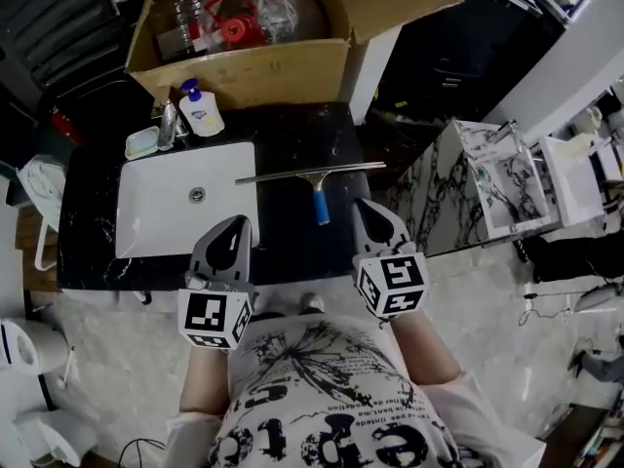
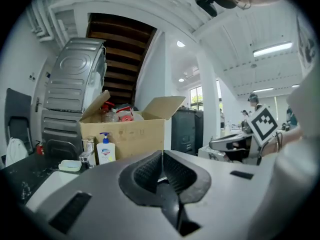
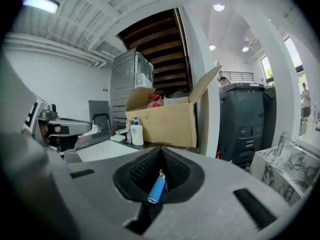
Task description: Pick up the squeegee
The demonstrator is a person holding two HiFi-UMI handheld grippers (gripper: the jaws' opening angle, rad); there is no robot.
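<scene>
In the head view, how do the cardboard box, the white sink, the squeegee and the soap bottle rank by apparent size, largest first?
1. cardboard box
2. white sink
3. squeegee
4. soap bottle
The box rises nearer the camera, so its lead over the sink is unsure.

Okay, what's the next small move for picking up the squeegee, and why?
Probably open the right tool. Its jaws are together with nothing in them, and the squeegee lies untouched on the counter, with its blue handle closest to that tool.
</scene>
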